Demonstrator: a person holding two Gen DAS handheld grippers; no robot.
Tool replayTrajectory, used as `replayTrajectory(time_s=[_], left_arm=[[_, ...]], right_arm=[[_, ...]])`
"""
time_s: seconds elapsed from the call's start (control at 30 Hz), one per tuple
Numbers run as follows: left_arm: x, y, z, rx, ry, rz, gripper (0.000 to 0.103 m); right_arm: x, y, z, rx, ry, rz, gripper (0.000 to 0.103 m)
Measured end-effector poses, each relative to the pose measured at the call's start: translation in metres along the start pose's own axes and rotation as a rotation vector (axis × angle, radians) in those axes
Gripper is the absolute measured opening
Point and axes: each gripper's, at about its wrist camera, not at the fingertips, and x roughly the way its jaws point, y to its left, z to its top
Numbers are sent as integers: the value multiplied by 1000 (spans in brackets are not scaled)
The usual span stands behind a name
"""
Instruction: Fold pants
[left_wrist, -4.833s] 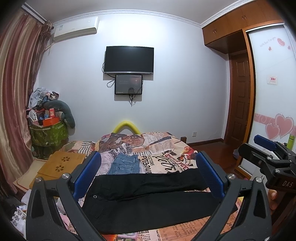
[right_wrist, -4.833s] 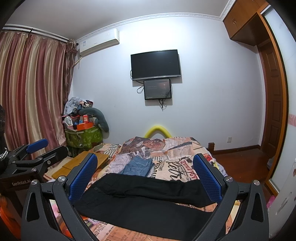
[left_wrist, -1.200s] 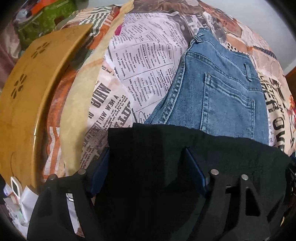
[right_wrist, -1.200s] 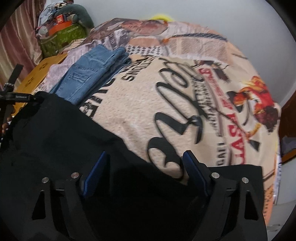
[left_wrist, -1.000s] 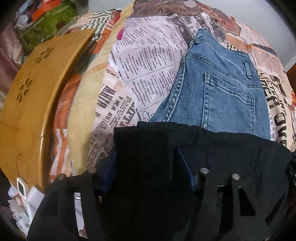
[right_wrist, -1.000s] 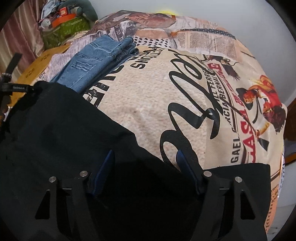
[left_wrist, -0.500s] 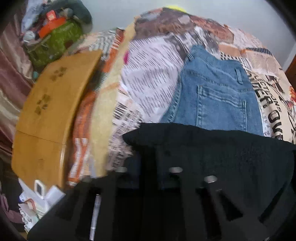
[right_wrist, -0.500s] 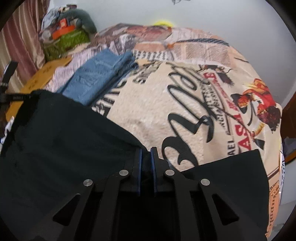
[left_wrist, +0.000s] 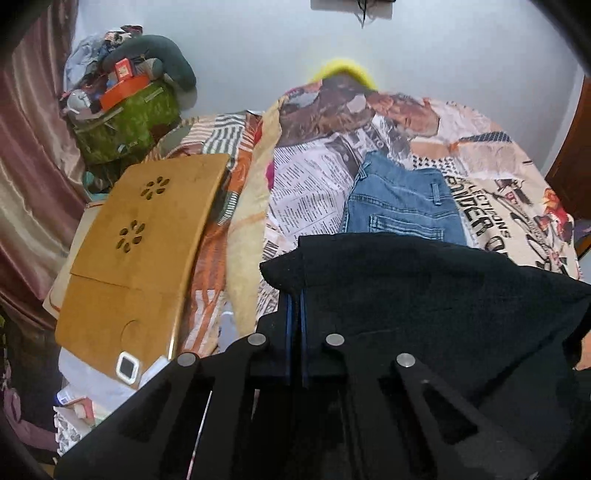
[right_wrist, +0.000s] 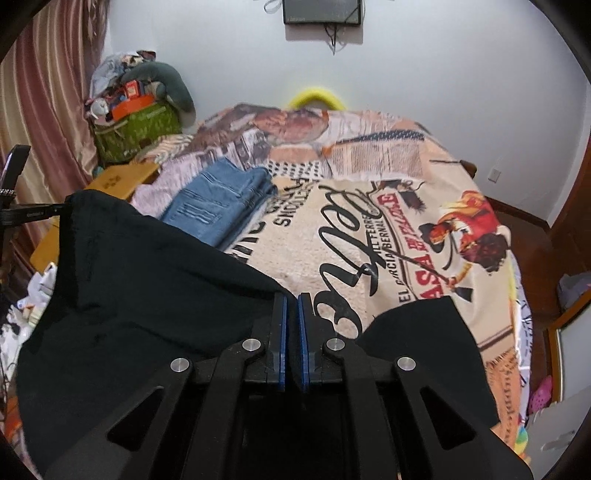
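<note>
The black pants (left_wrist: 424, 302) hang limp and dark over the patterned bed (right_wrist: 406, 229), lifted along one edge, with folded jeans (left_wrist: 402, 203) at twelve o'clock beyond them. A green basket (right_wrist: 136, 129) at ten o'clock is heaped with clutter. The left gripper (left_wrist: 294, 295) and right gripper (right_wrist: 290, 299) are both fully closed, each pinching the pants' edge.

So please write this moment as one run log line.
left gripper: shut on black pants | right gripper: shut on black pants | folded jeans: on bed
</note>
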Motion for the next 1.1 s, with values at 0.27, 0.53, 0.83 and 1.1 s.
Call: replayTrajectory(time_s=[0.27,0.53,0.83,1.1], left_arm=[[-52,10,-38,12,-42,-3,3],[-95,24,-87,-1,-57,-19,2],[-110,39,-151,-23,-25,0,2],[-90,50,-213,-83,94,-10,2]], right_arm=[[-54,26,-24,-36,-32,0,4],[-94,46,-63,-29,-39,30,4],[-106,69,-111,-18,42,80,4],[-103,81,-140,2,121,118,7]])
